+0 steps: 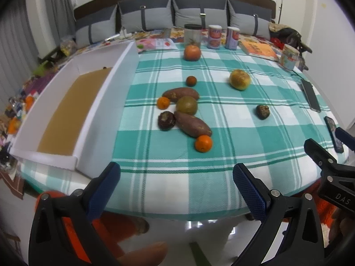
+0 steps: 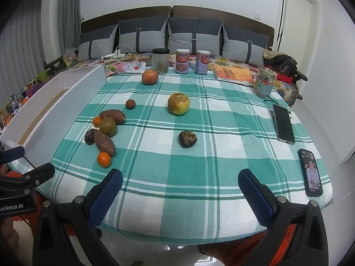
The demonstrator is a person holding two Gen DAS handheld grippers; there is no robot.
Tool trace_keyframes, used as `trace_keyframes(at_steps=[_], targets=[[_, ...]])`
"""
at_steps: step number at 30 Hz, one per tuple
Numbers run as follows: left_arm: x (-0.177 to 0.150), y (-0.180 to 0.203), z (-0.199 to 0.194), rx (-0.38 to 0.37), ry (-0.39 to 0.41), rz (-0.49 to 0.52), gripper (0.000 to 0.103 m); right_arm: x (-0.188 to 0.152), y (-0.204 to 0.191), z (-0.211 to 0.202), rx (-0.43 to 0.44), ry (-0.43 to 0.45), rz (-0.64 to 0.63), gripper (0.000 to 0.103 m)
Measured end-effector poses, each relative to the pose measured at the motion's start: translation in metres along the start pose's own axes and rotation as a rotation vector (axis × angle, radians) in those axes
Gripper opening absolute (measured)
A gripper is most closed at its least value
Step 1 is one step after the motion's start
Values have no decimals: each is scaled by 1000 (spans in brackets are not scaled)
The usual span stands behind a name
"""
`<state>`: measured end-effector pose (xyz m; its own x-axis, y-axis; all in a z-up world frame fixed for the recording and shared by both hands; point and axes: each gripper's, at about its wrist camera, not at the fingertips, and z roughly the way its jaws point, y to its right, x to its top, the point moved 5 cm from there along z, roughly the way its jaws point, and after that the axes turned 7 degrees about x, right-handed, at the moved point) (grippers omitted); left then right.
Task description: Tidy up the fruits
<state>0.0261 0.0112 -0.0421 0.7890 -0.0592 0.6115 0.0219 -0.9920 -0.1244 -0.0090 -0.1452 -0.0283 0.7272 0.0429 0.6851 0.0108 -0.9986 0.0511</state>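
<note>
- Cardboard floor of the white box (image 1: 93, 102) shows in the left wrist view only; in the right wrist view the near wall hides most of it.
- Dark shrivelled fruit (image 2: 188, 139) sits alone mid-cloth; its kind cannot be made out.
- Left gripper (image 1: 176, 185): jaws spread wide, holding nothing, hovering over the near edge of the checked tablecloth (image 1: 221, 159). Only its tips show in the right wrist view.
- Right gripper (image 2: 180, 188): jaws likewise spread wide, empty, touching nothing, above the cloth's near edge.
- Fruit lies clustered just beside the box: two sweet potatoes (image 1: 192, 124), a greenish round fruit (image 1: 186, 105) touching both, a dark fruit (image 1: 166, 120) against the nearer potato, a small orange (image 1: 203, 143) at its near end, and another small orange (image 1: 163, 102).
- Well apart: a yellow-green fruit (image 2: 178, 103), a large orange fruit (image 2: 150, 77), a small dark-orange one (image 2: 130, 104).
- Far edge holds a jar (image 2: 160, 61), two tins (image 2: 182, 61), a book (image 2: 234, 75).
- Two phones (image 2: 283, 124) lie at the right edge.
</note>
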Motion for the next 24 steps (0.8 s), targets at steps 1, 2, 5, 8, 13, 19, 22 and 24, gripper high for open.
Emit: trace_keyframes(at_steps=[1, 2, 5, 8, 13, 19, 22, 24], targets=[[0, 0, 0, 1, 2, 0, 102, 0, 0, 0, 1, 0, -1, 103], [0, 0, -1, -3, 3, 0, 102, 0, -1, 0, 1, 1, -2, 103], [-1, 2, -2, -23, 1, 0, 102, 1, -1, -1, 4, 7, -3, 103], [-1, 4, -2, -30, -1, 4, 102, 2, 0, -2, 11, 14, 11, 103], [-1, 4, -2, -25, -2, 0, 102, 1, 1, 0, 10, 8, 17, 103], [-3, 1, 5, -6, -28, -7, 102, -1, -2, 3, 15, -5, 6, 103], [-5, 0, 9, 5, -42, -5, 102, -2, -3, 4, 20, -9, 3, 103], [-5, 0, 8, 9, -41, -7, 102, -2, -4, 5, 21, -12, 3, 103]])
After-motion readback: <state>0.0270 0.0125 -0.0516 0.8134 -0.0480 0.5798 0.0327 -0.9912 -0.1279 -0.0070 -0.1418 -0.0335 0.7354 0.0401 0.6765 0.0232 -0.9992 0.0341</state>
